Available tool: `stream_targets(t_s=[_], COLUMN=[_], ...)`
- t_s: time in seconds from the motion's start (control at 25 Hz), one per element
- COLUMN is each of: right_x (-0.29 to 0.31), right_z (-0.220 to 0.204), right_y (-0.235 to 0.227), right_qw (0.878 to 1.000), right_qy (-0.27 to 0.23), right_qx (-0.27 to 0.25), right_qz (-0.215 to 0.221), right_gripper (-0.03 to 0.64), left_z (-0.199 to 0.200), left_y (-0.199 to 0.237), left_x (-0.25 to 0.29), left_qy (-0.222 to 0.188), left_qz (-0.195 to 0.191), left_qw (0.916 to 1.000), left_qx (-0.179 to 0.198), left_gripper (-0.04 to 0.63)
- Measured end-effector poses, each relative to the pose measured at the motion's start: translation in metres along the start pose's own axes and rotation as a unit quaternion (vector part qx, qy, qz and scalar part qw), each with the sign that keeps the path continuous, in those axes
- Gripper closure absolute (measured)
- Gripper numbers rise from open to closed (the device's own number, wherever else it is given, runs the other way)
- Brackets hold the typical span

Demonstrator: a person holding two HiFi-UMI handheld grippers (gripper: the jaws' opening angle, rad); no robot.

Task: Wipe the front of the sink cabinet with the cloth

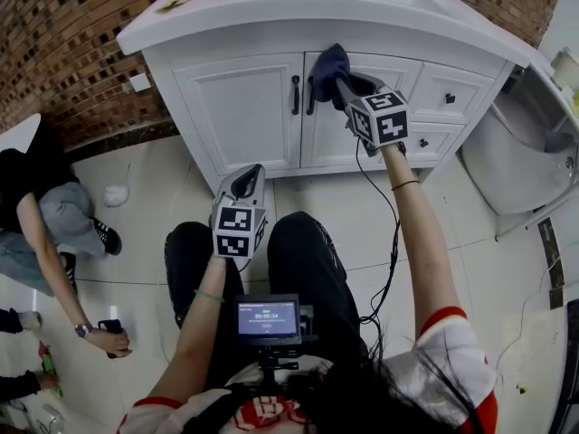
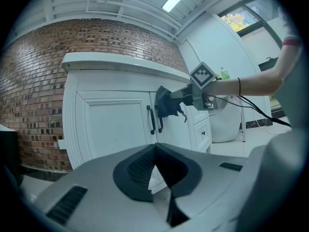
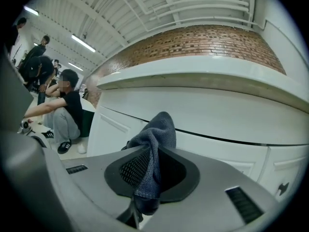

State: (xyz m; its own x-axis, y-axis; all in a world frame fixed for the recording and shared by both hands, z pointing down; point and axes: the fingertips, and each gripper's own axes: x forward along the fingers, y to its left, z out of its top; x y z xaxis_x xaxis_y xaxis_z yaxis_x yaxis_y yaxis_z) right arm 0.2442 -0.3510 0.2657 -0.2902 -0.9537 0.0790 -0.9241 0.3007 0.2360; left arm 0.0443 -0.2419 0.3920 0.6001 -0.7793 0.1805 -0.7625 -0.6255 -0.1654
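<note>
The white sink cabinet [image 1: 240, 107] has two panel doors with dark handles [image 1: 295, 95] and small drawers at the right. My right gripper [image 1: 344, 87] is shut on a dark blue cloth [image 1: 328, 70], pressing it against the top of the right door. In the right gripper view the cloth [image 3: 153, 144] sticks up between the closed jaws, close to the cabinet front [image 3: 231, 115]. My left gripper [image 1: 246, 184] hangs low in front of the cabinet base, jaws shut and empty. From the left gripper view the cloth [image 2: 166, 102] shows beside the door handles [image 2: 151, 120].
A person [image 1: 41, 233] crouches on the tiled floor at the left. A white toilet [image 1: 520, 161] stands right of the cabinet. A cable [image 1: 391, 251] trails from the right gripper. A brick wall [image 1: 63, 52] runs behind the cabinet.
</note>
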Motion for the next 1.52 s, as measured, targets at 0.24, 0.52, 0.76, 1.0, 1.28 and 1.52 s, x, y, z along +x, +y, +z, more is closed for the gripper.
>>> stream_targets(t_s=[0.24,0.52,0.76,1.0,1.28,1.52], right_x=[-0.012,-0.046,-0.079,-0.091,-0.06,-0.015], right_z=[-0.022,-0.058,-0.082,-0.097,-0.076,-0.057], right_y=[-0.053,-0.125,-0.175,-0.16,-0.07,-0.006], right_qw=[0.998,0.989,0.977,0.982,0.997,0.999], right_qy=[0.031,0.077,0.113,0.107,0.058,0.04], right_qx=[0.008,0.005,0.007,0.024,0.017,-0.004], right_qz=[-0.052,-0.124,-0.179,-0.153,-0.049,0.01], right_gripper=[0.555,0.555,0.555,0.555,0.555,0.555], left_z=[-0.003,-0.008,-0.009,-0.018,-0.01,-0.011], left_y=[0.004,0.004,-0.003,-0.013,-0.021,-0.02], left_x=[0.0,0.003,0.01,0.016,0.021,0.018], left_qy=[0.003,0.006,0.008,0.021,0.014,0.015], left_qz=[0.002,0.001,-0.007,-0.015,-0.02,-0.016], left_qw=[1.0,0.9999,0.9999,0.9996,0.9996,0.9996], left_qx=[-0.001,-0.014,-0.008,-0.015,-0.015,-0.017], left_gripper=[0.558,0.558,0.558,0.56,0.558,0.56])
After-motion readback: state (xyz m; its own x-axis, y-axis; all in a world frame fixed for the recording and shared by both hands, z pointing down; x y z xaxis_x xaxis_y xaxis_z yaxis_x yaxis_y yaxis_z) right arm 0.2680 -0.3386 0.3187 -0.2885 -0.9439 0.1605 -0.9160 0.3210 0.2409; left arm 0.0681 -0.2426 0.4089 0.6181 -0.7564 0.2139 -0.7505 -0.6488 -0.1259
